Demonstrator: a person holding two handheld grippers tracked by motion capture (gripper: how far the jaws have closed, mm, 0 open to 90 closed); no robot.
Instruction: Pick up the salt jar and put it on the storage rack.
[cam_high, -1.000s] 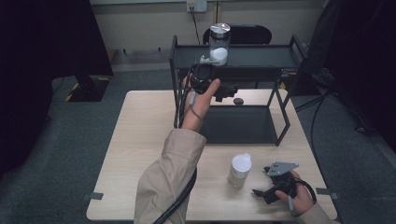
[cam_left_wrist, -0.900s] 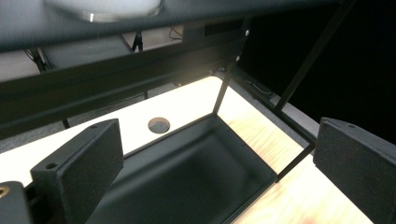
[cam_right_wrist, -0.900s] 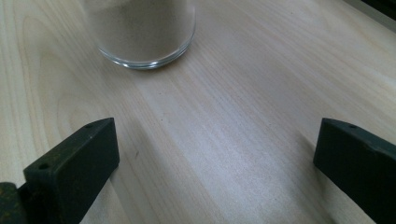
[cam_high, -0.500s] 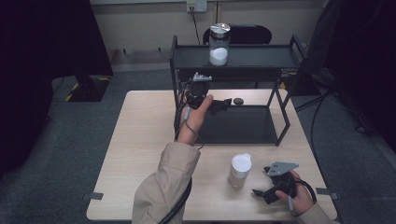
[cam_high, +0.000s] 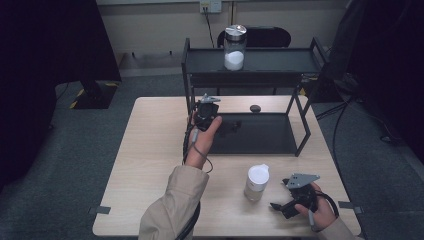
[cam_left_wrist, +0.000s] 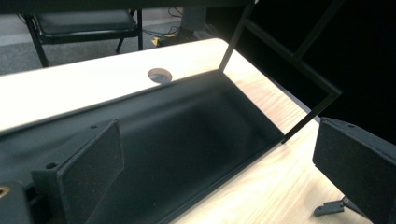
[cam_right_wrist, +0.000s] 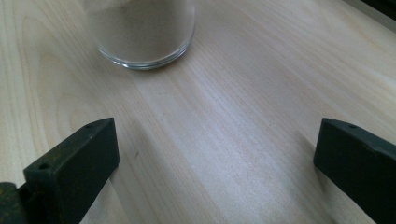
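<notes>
Pulled back from jar (cam_high: 234, 47) atop rack (cam_high: 300, 62): left gripper (cam_high: 206, 111), fingers apart, mid-frame. Lower right, right gripper (cam_high: 282, 206) open beside glass (cam_high: 257, 182).

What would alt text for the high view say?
A person's left gripper, jaws open and empty, hovers at a black rack whose top shelf holds a jar. The right gripper rests on the wooden table beside a second jar.

The black metal two-tier rack (cam_high: 300, 117) walls off the table's far half; its slanted side struts (cam_left_wrist: 280, 79) narrow entry to the bare lower tray (cam_left_wrist: 187, 154). A white-capped glass jar (cam_high: 257, 182) (sand-filled) stands ahead of the right gripper (cam_high: 286, 199), with bare wooden tabletop (cam_right_wrist: 243, 130) between.
</notes>
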